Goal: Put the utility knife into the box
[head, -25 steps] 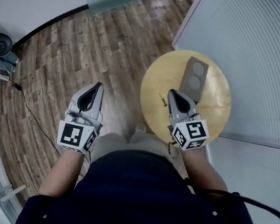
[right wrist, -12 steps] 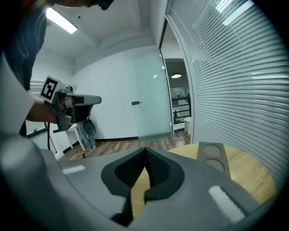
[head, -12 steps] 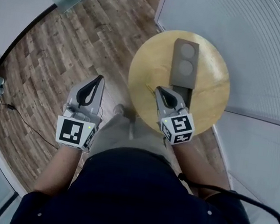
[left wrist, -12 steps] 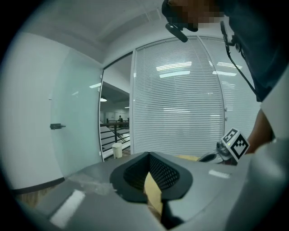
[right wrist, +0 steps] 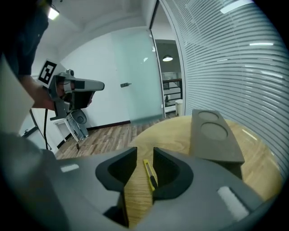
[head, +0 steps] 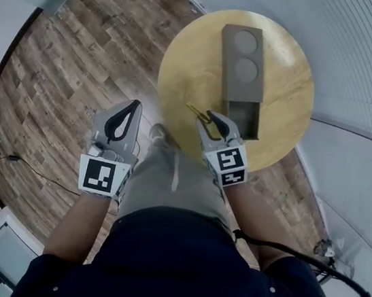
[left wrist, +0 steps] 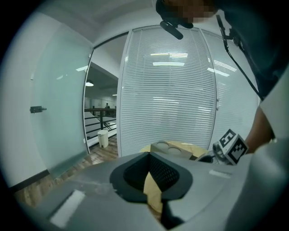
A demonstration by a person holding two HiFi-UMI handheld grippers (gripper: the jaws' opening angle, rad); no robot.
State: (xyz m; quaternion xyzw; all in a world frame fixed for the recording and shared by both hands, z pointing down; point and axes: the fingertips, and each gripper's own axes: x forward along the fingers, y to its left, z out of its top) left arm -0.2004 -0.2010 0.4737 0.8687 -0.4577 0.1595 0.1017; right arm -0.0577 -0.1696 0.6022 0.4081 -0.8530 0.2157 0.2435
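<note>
1. Step: pre-grasp. The right gripper (right wrist: 145,154) has its jaws opening astride the knife (right wrist: 149,173), which lies flat on the table (head: 183,68); the pads aren't touching it.
2. Knife is near the box (head: 241,70), not in it.
3. Left gripper (head: 135,105) is closed, empty and off the table.
4. Next: clamp the knife, lift it, place it in the box's open end.

Plank floor (head: 81,61), round wooden table (head: 190,69), slatted blinds (head: 363,59), frosted-glass door (left wrist: 58,117).

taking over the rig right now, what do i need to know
Left gripper: shut, empty, held off the table over the floor.
Right gripper: jaws opening, astride the utility knife, pads not on it.
The knife lies flat on the round table, near the open end of the box.
Done: right gripper lined up on the knife.
Left: grip the knife, lift it, set it in the box.
</note>
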